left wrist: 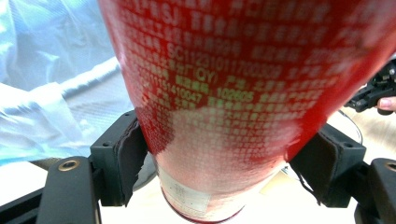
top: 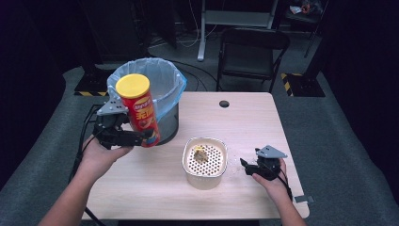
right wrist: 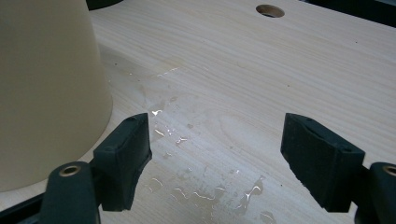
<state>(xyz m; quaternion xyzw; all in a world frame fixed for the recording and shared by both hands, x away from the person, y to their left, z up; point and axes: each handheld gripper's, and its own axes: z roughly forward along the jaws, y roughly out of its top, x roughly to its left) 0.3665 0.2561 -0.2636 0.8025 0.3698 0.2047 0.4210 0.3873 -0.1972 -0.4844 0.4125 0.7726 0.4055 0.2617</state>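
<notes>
Left tool [top: 141,137] clenched on lower body of red crisp can [top: 139,112], held upright just ahead of bin [top: 175,101]; likely binning it, so lift until base clears rim beyond before letting go; right tool [top: 248,165] released, idle on bench [top: 244,117].

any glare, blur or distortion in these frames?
High view: table lit, surroundings dark. Left gripper view: red chip can balloons from lens distortion, its print soft, a white glare patch low on it. Right gripper view: sharp; droplets on the table glint between the open right tongs.
</notes>
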